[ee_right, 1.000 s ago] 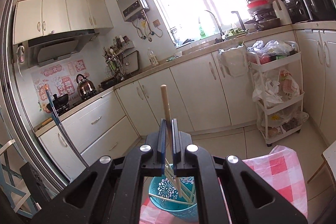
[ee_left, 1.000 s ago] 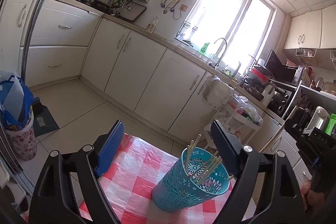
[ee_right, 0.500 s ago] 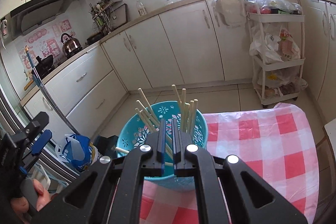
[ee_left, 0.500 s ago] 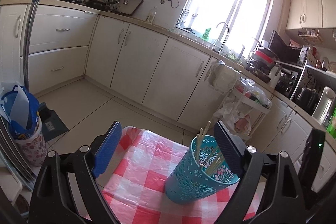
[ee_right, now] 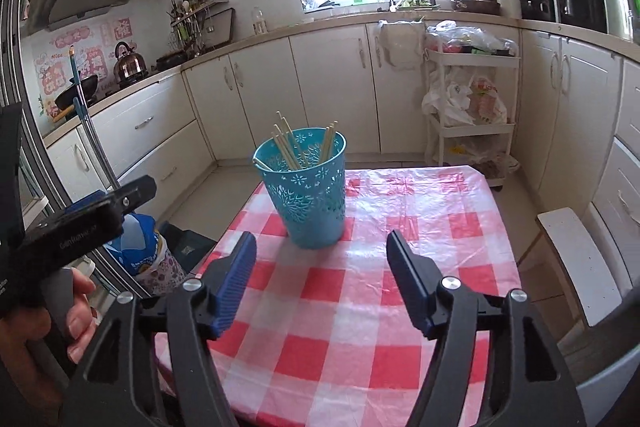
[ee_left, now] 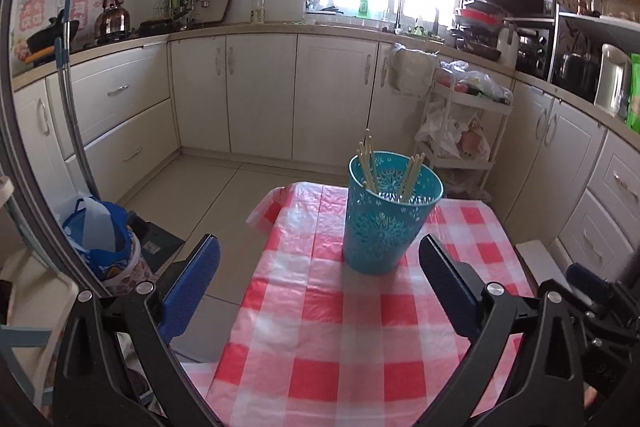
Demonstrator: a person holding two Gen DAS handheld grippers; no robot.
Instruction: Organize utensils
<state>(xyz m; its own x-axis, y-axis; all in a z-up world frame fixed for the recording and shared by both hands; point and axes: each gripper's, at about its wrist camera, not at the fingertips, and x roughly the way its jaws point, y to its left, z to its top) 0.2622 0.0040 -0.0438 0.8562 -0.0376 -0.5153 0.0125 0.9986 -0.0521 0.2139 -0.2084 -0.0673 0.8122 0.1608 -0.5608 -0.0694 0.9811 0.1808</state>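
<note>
A teal perforated holder (ee_left: 386,217) (ee_right: 306,187) stands upright on the red-and-white checked tablecloth (ee_left: 352,339) (ee_right: 360,299), with several wooden chopsticks (ee_left: 368,163) (ee_right: 290,145) leaning inside it. My left gripper (ee_left: 318,273) sits back from the holder over the cloth; its jaws are opening and stand wide with nothing between them. My right gripper (ee_right: 322,259) is also short of the holder; its jaws are opening with only cloth showing between them. A hand on the left gripper's handle shows at the left edge of the right wrist view.
The table's left edge drops to a tiled floor (ee_left: 192,195), where a blue bag (ee_left: 100,239) stands. A white trolley (ee_right: 468,115) with bags is behind the table, a white stool (ee_right: 576,259) at its right. Cream cabinets (ee_left: 260,95) line the walls.
The right gripper, shut on a chopstick above the holder a second ago, has let it go into the holder, opened and pulled back. The left gripper has drawn away from the holder and widened.
</note>
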